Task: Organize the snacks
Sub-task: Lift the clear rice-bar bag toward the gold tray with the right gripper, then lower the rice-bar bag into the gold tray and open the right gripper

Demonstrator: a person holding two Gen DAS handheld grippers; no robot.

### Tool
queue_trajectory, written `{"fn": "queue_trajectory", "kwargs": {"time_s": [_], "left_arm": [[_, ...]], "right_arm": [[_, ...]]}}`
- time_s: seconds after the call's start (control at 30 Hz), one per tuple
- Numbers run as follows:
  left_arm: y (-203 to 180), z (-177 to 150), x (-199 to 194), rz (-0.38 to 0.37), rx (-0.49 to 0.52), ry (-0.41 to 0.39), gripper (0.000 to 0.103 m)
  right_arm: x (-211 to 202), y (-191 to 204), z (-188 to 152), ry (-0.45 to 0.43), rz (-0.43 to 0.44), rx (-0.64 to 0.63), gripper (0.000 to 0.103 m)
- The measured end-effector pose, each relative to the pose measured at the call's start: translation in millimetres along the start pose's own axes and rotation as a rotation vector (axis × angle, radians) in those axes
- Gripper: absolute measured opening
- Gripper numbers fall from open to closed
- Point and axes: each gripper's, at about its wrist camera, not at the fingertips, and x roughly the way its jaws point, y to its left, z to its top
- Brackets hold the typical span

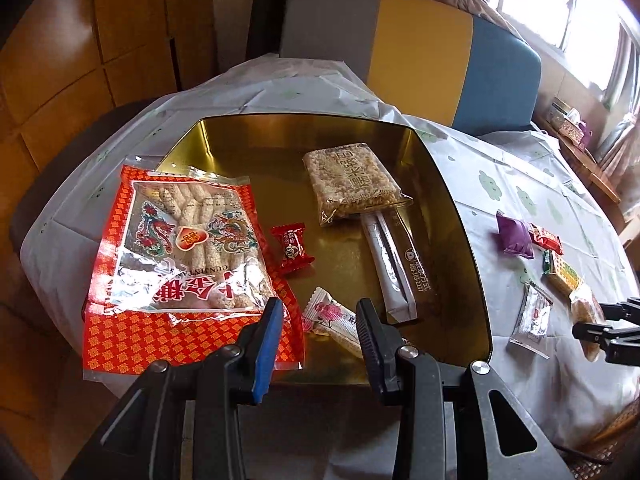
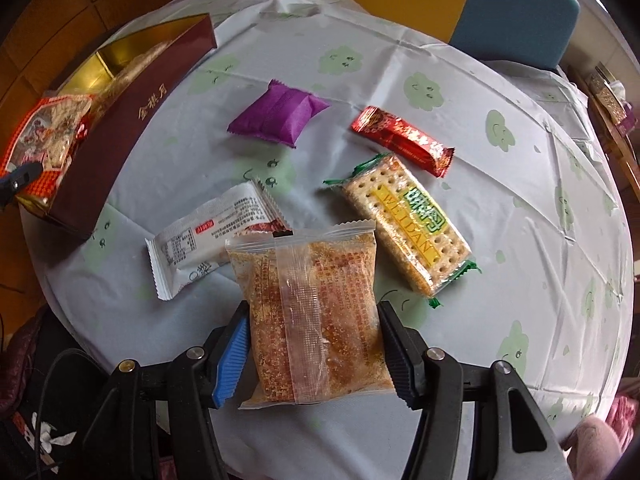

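An open gold-lined box [image 1: 452,208] holds a big red bag of sesame sticks [image 1: 180,240], a red candy [image 1: 292,248], a rice-cake packet [image 1: 352,180], a long white packet [image 1: 394,264] and a pink-flowered packet [image 1: 328,316]. My left gripper [image 1: 320,312] hovers open over the box's near edge, above the pink packet. In the right wrist view my right gripper [image 2: 314,340] is shut on a clear packet of brown crumbly cake [image 2: 312,280], lifted off the cloth. A white packet [image 2: 208,240], a cracker packet [image 2: 408,224], a red bar [image 2: 402,140] and a purple packet [image 2: 280,114] lie on the tablecloth.
The round table wears a pale flower-print cloth [image 2: 520,240]. The box's maroon wall [image 2: 132,120] stands to the left of the loose snacks. A grey, yellow and blue chair back [image 1: 400,40] is behind the table, with a window and curtain at the far right.
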Motion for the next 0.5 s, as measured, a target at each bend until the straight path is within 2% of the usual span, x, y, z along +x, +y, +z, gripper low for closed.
{"fn": "queue_trajectory", "kwargs": {"time_s": [0.23,0.5], "left_arm": [[6,5,-8,0.008,-0.023,-0.029,0.038],[33,14,-22,0.052,-0.093,-0.086,0.038]], "right_arm": [[-34,14,17,-0.115,0.093,0.057,0.061],[-56,78,49,-0.205,0.242,0.03,0.061]]}}
